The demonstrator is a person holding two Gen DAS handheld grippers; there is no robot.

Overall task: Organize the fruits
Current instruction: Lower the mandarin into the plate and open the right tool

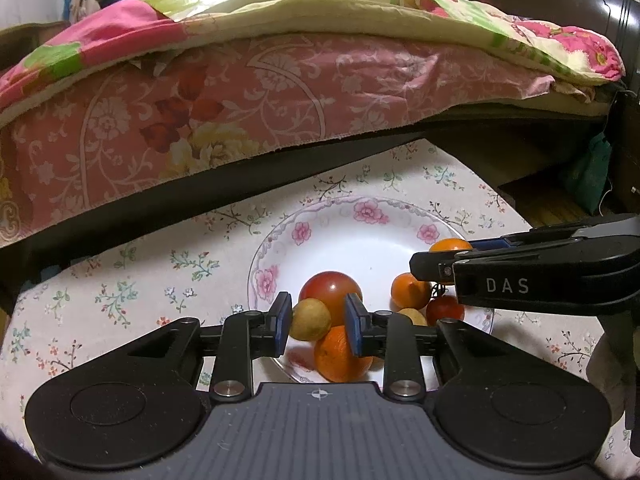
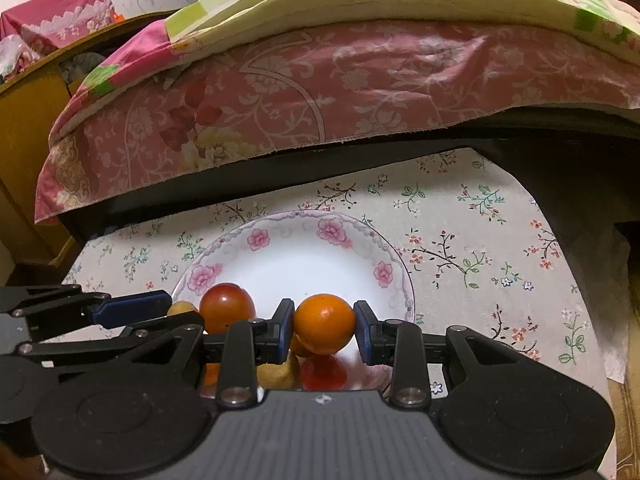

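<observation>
A white plate with pink flowers (image 1: 360, 236) (image 2: 304, 264) holds several fruits near its front. In the left wrist view a large red tomato (image 1: 332, 290), a yellow-green fruit (image 1: 310, 320), an orange (image 1: 340, 354), a small orange fruit (image 1: 408, 290) and a small red tomato (image 1: 444, 310) lie together. My left gripper (image 1: 319, 326) is open above them, its pads either side of the yellow fruit and the orange. My right gripper (image 2: 324, 326) is shut on an orange fruit (image 2: 324, 322) held above the plate; it shows at right in the left view (image 1: 444, 256).
The plate sits on a floral tablecloth (image 2: 480, 240) (image 1: 140, 280). A bed with pink floral sheet and quilts (image 1: 240, 100) (image 2: 320, 80) rises just behind the table. A wooden cabinet (image 2: 28, 140) stands at far left. Dark furniture (image 1: 560, 20) is at the right.
</observation>
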